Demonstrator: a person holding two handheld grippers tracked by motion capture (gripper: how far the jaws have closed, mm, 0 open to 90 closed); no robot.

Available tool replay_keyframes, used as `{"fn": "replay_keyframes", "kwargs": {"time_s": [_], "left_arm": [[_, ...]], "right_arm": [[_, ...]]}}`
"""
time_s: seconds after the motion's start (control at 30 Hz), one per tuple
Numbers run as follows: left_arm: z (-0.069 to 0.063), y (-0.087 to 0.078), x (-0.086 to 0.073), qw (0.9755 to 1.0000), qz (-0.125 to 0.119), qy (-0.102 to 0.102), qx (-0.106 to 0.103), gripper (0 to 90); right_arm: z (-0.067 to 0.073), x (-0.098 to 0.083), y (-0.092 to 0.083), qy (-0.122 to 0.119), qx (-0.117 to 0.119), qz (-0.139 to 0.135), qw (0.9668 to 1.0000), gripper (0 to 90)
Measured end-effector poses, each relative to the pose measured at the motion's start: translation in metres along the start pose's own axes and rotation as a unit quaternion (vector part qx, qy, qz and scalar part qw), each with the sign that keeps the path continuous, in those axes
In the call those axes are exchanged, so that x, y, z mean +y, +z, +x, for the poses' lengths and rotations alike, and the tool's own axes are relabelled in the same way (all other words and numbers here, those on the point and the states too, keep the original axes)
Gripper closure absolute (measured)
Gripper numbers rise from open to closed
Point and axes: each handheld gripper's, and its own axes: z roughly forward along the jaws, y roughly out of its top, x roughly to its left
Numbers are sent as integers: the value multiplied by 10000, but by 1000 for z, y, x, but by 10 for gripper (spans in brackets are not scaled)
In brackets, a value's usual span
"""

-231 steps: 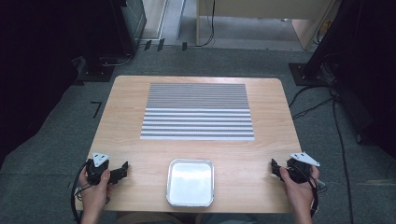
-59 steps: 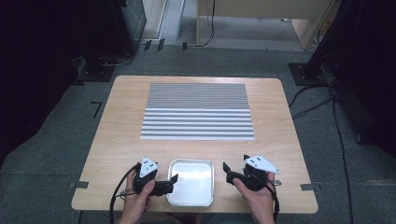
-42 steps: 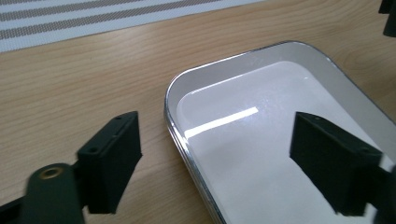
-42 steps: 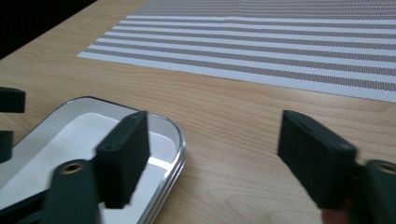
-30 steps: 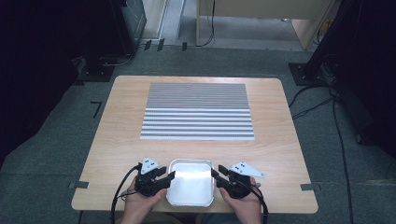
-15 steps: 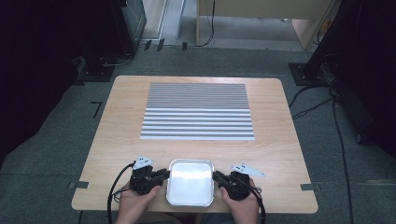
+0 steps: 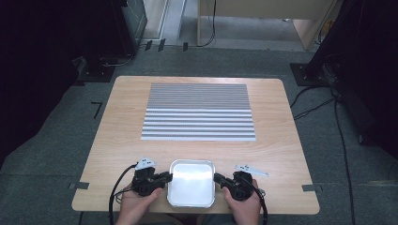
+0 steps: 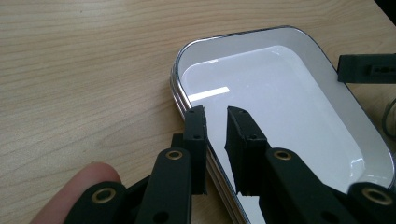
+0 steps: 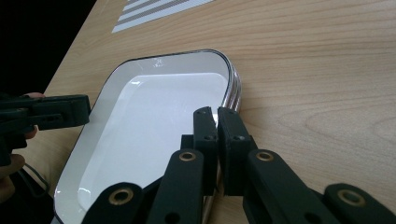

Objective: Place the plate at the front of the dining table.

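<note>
While both grippers (image 7: 167, 177) (image 7: 218, 178) clamp the tray's (image 7: 191, 200) rims, striped mat (image 7: 199, 112) well beyond.

A light wooden desk (image 7: 117, 140) with rounded corners stands on grey carpet floor (image 7: 56, 154). A striped mat (image 7: 198, 111) of grey and white bands lies flat on the desk's far half, about midway between its left and right edges, with finer stripes toward the far edge and broader ones nearer the middle. Black cables (image 7: 345, 154) trail over the floor past the desk's right edge, and small tape marks (image 7: 79, 185) sit by its near corners.
</note>
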Motion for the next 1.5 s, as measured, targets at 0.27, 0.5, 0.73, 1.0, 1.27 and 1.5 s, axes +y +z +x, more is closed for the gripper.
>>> {"fn": "replay_keyframes", "kwargs": {"time_s": [0.27, 0.5, 0.73, 1.0, 1.27, 1.5], "left_arm": [[5, 3, -1, 9998, 65, -164, -112, 778], [7, -1, 0, 9994, -23, -248, -253, 789], [9, 1, 0, 9990, 7, -295, -340, 768], [14, 4, -2, 9975, 44, -534, -452, 748], [14, 1, -1, 9965, -50, -613, -569, 751], [13, 4, -2, 9961, -82, -602, -641, 742]], "right_arm": [[-4, 0, 1, 125, 105, -13, 9999, 877], [-7, 0, 1, 238, 265, -41, 9994, 880], [-10, 2, -2, 354, 486, -202, 9980, 875], [-11, 0, 3, 426, 429, -99, 9981, 861], [-12, 1, 0, 502, 593, -199, 9968, 865], [-13, 3, -3, 487, 646, -362, 9961, 863]]}}
